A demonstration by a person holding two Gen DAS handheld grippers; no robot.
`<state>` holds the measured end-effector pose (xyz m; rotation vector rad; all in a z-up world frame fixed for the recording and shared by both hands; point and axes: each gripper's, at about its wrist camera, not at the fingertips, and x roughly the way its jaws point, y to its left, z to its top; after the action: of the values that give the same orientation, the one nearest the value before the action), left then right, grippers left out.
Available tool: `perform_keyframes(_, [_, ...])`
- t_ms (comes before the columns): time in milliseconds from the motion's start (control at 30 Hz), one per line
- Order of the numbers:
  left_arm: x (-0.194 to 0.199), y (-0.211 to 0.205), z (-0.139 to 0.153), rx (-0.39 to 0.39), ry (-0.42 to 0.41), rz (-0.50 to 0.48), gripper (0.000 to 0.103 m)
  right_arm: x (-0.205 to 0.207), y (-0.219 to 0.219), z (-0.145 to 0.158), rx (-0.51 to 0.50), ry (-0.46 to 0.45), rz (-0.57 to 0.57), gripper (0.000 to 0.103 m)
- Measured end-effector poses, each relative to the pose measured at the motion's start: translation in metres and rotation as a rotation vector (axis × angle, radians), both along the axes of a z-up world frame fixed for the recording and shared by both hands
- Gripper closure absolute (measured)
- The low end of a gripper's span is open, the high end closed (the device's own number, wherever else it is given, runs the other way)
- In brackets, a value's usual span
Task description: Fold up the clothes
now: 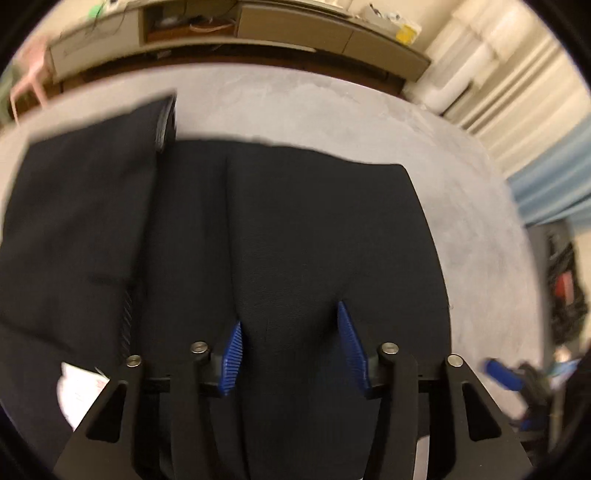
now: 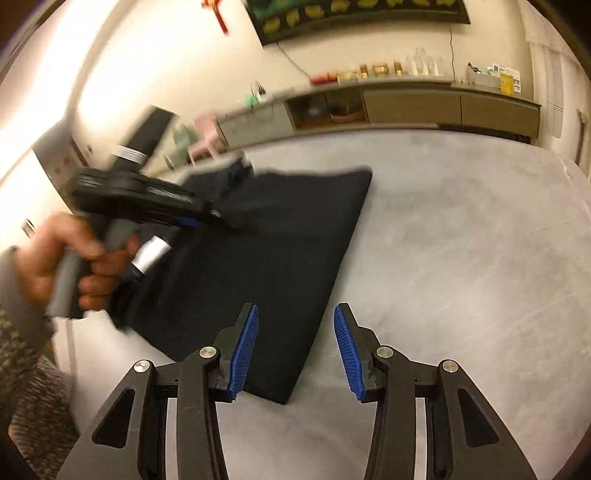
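We work over a pale grey, mottled table that fills the middle of both views; behind it runs a long low cabinet with open shelves and small bottles and boxes on top, and a dark wall hanging with yellow shapes sits above. The task's dark garment lies flat on the table, folded into a long panel whose straight right edge runs toward the far side; in the left wrist view a second dark layer overlaps it on the left, with a white label or paper showing near the bottom left. Our left gripper hangs directly above the garment, its blue ribbed pads spread apart with cloth visible between them; whether the pads touch the fabric we cannot tell. From the right wrist view the same left gripper appears blurred over the far left part of the garment, gripped by the left hand in a grey knitted sleeve. Our right gripper stands with its jaws wide and nothing between them, its left pad over the garment's near corner and its right pad over bare table just beside the cloth's edge.
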<state>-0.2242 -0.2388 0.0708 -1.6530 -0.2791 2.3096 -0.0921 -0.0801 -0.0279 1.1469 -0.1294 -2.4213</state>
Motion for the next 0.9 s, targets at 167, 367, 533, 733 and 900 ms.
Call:
perform_keyframes(167, [0.004, 0.01, -0.011, 0.011, 0.076, 0.006, 0.053, -0.001, -0.029, -0.02, 0.065, -0.033, 0.058, 0.061])
perform_keyframes(367, [-0.006, 0.009, 0.006, -0.044, 0.076, 0.018, 0.056, -0.003, -0.026, -0.017, 0.092, -0.056, 0.042, 0.061])
perform_keyframes(533, [0.05, -0.046, 0.051, -0.037, 0.22, 0.066, 0.05, -0.01, -0.012, -0.002, 0.069, -0.024, -0.035, 0.056])
perform_keyframes(733, [0.094, -0.138, 0.016, -0.142, 0.143, 0.272, 0.05, 0.003, -0.043, -0.006, 0.171, 0.034, 0.078, 0.056])
perform_keyframes(900, [0.12, -0.123, -0.013, -0.172, 0.092, 0.305, 0.049, 0.001, -0.056, -0.022, 0.327, 0.01, 0.115, 0.057])
